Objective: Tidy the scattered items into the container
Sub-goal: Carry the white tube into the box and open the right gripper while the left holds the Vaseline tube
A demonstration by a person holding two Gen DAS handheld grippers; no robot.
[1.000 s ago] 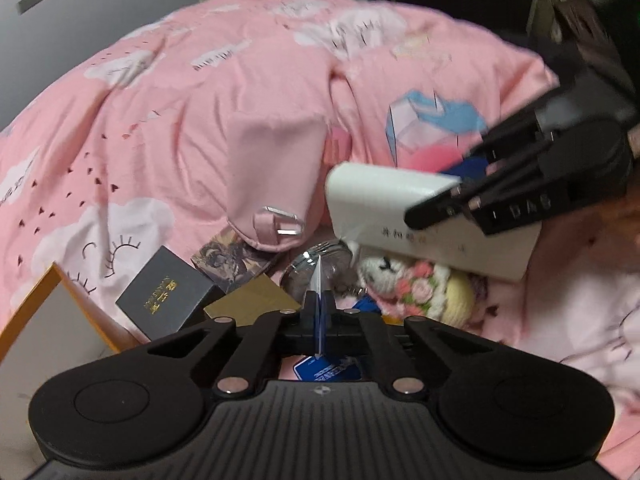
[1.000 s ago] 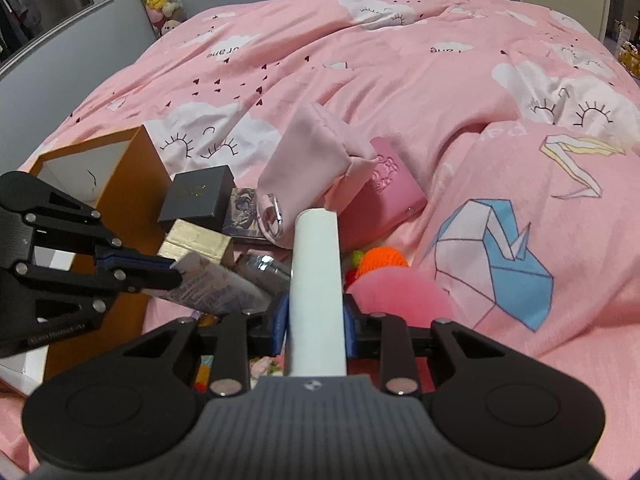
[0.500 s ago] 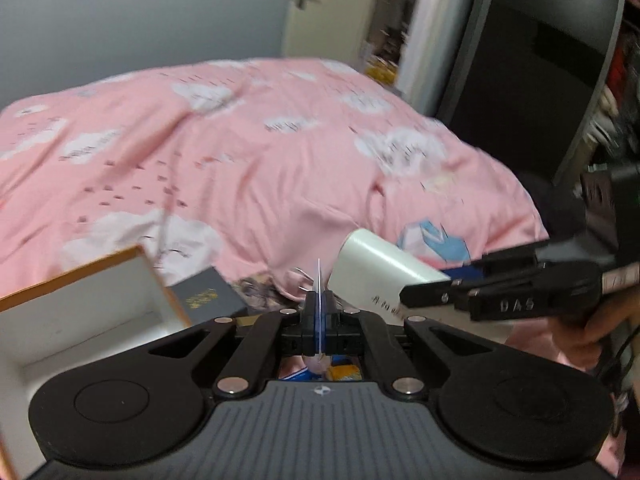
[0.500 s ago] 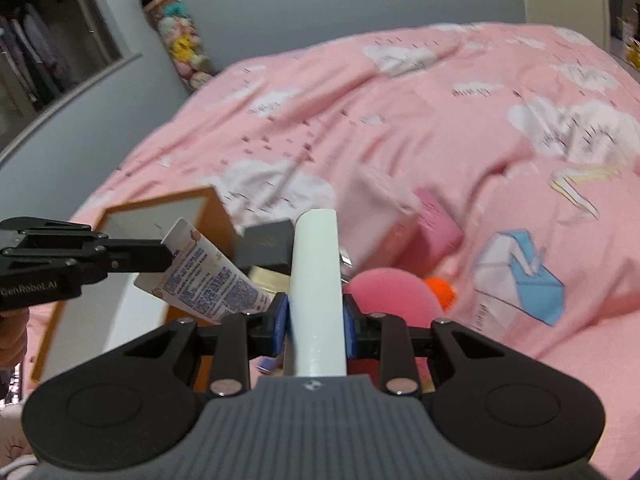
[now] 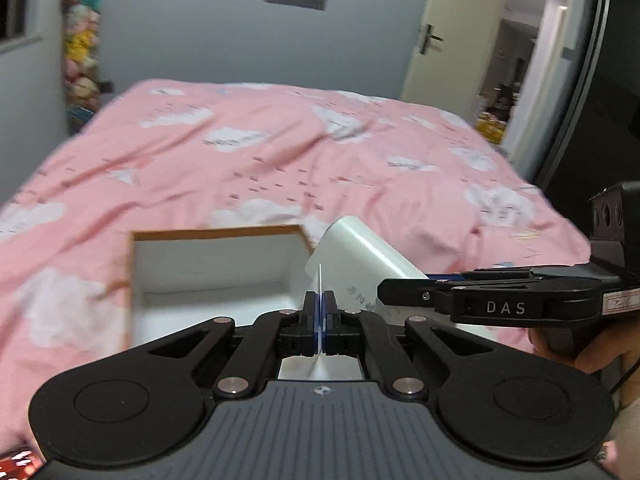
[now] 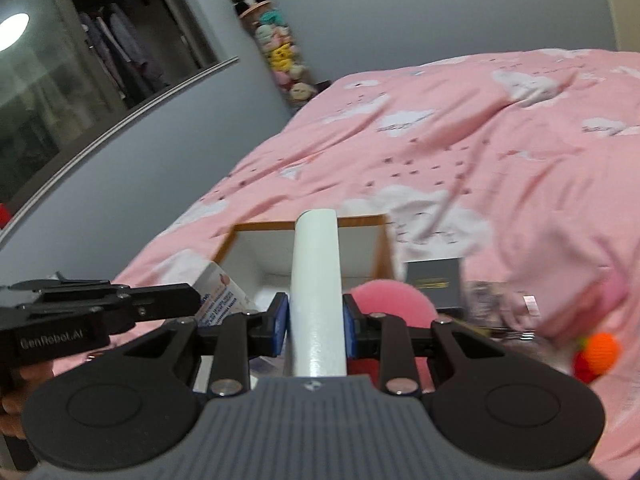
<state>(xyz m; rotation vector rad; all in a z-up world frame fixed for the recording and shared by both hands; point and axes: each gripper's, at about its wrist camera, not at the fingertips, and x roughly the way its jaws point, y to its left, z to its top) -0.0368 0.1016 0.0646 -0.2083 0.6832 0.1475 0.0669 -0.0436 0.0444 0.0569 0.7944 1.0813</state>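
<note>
Both grippers have risen since the earlier frames, bringing the box [image 5: 216, 264] fully into view on the bedspread [image 5: 280, 160]. Left wrist view: left gripper [image 5: 319, 320], jaws nearly closed on a thin card [image 5: 320, 280] held edge-on above the box's near right corner. Right wrist view: right gripper [image 6: 316, 320], jaws clamped on a white tube [image 6: 317, 280] pointing over the box [image 6: 304, 248]; black case [image 6: 434, 284], pink ball [image 6: 388, 304] and orange toy [image 6: 600, 350] lie to its right.
</note>
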